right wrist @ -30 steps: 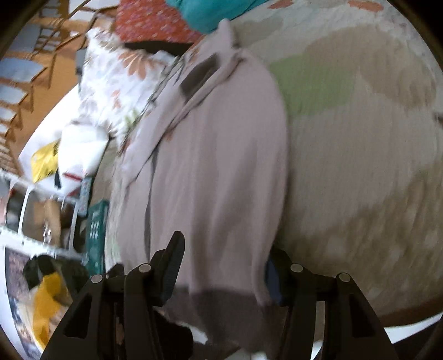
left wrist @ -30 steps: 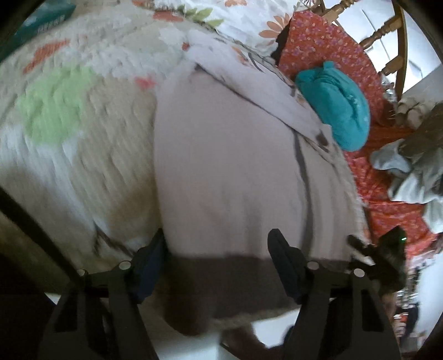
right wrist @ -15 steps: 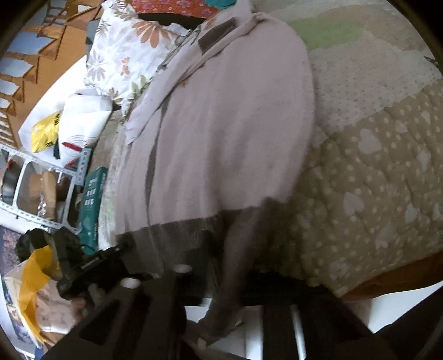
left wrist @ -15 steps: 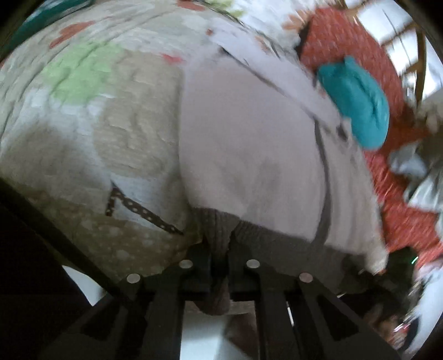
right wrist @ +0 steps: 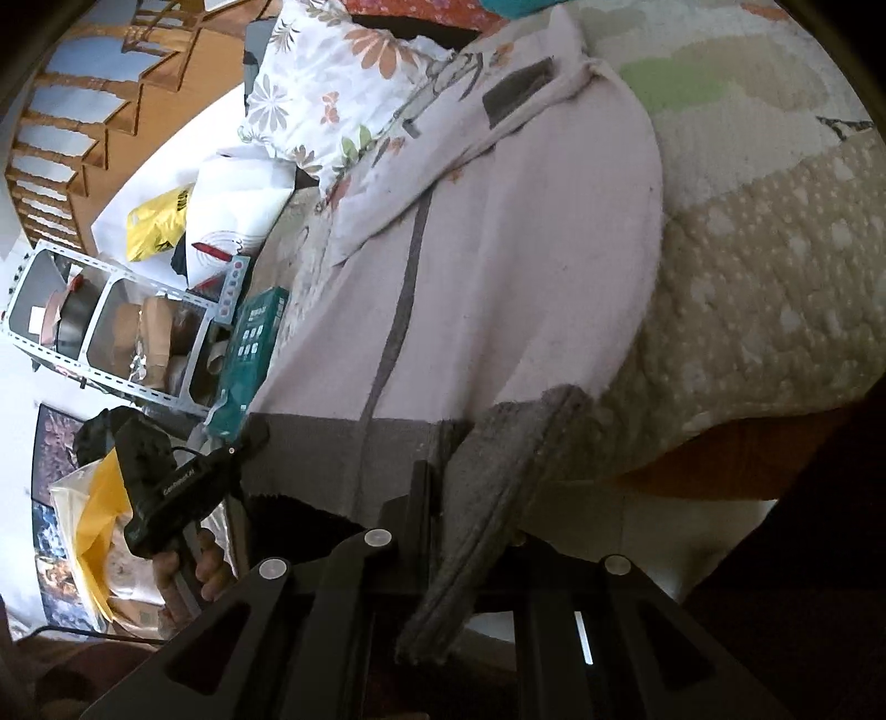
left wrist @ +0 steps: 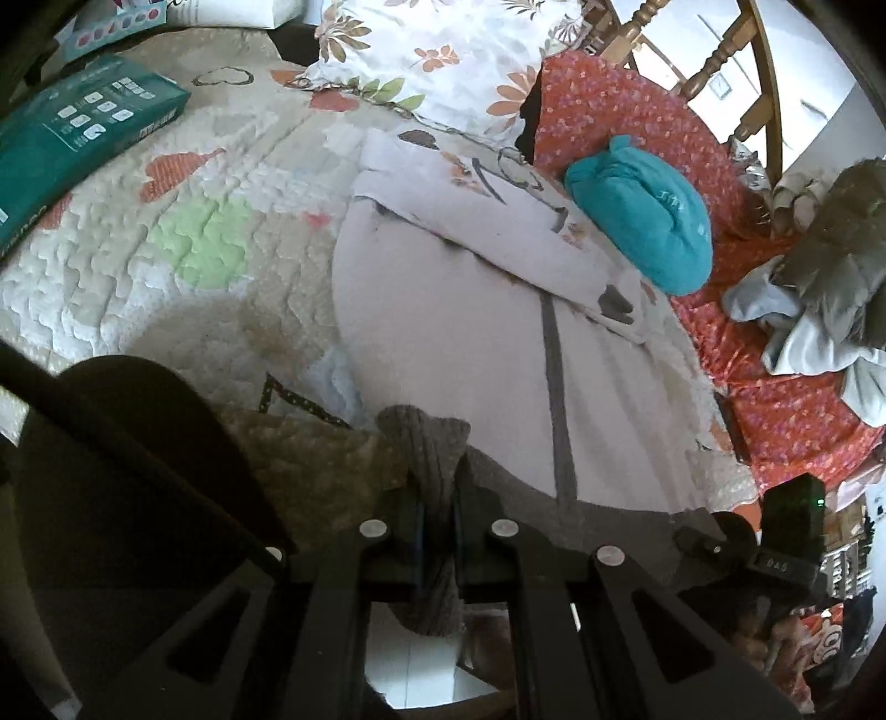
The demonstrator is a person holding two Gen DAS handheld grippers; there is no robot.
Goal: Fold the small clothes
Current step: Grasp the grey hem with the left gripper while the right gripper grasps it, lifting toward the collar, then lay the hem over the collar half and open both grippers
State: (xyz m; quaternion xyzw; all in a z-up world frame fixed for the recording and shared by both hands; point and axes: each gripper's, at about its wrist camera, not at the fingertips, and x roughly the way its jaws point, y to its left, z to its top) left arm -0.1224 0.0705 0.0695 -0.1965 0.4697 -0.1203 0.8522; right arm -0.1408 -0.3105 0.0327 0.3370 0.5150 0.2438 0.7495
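At the bottom centre of both views, each tool now pinches the grey ribbed hem (left wrist: 426, 443) of the pale pink knitted sweater (left wrist: 443, 332): left tool (left wrist: 437, 526) and right tool (right wrist: 470, 531), open a second ago, have clamped, so lifting the hem off the quilted patchwork bed cover (left wrist: 194, 249) to fold can begin.

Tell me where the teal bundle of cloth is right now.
In the left wrist view the teal bundle sits upper right, on the red flowered cloth, touching the far edge of the pale pink sweater, just right of the flowered pillow.
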